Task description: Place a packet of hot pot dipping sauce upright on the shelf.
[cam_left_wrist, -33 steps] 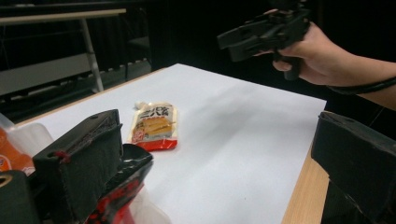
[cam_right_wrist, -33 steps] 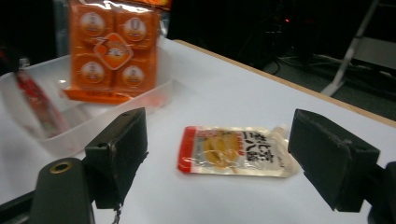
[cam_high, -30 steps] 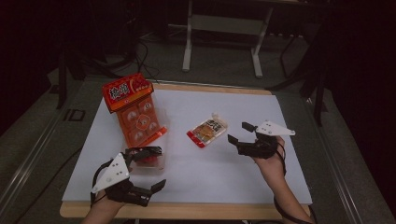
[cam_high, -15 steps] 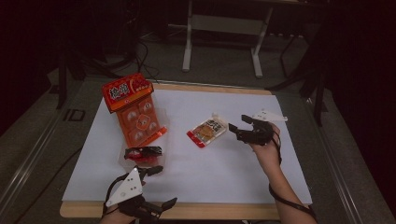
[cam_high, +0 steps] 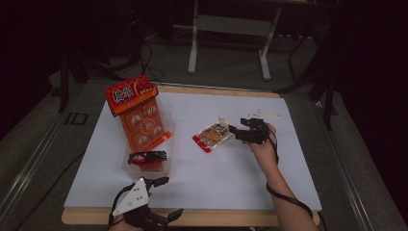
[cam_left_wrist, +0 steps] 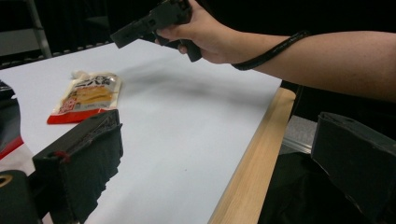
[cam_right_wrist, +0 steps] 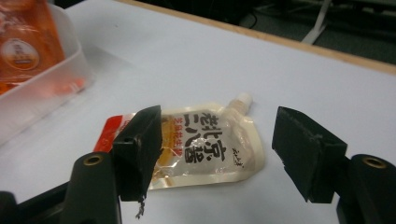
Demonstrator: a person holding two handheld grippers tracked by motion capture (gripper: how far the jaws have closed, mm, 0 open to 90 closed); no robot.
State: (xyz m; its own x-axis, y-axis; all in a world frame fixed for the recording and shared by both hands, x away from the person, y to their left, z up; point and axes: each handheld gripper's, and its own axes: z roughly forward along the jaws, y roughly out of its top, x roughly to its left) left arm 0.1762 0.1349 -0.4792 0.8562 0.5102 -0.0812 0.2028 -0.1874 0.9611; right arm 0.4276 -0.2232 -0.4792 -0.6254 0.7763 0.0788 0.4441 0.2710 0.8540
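Observation:
A cream and red sauce pouch (cam_high: 213, 135) with a small spout lies flat on the white table cover, right of centre. My right gripper (cam_high: 239, 130) hovers at the pouch's right end and points left at it. In the right gripper view the pouch (cam_right_wrist: 201, 144) lies just beyond the gap of that gripper (cam_right_wrist: 219, 149); its jaws have just been closing and stand open, with neither pad on the pouch. My left gripper (cam_high: 169, 196) is at the table's near edge, open with nothing between its jaws (cam_left_wrist: 219, 158). The left gripper view also shows the pouch (cam_left_wrist: 86, 95) and the right gripper (cam_left_wrist: 154, 21).
An orange snack package (cam_high: 137, 113) leans in a clear tray at the back left. A small clear container (cam_high: 149, 166) with a red and black item sits in front of it. The wooden table edge (cam_left_wrist: 252, 163) runs close by the left gripper.
The right gripper has moved left and down to the pouch's end. The left gripper has drawn back from the small container to the near edge of the table.

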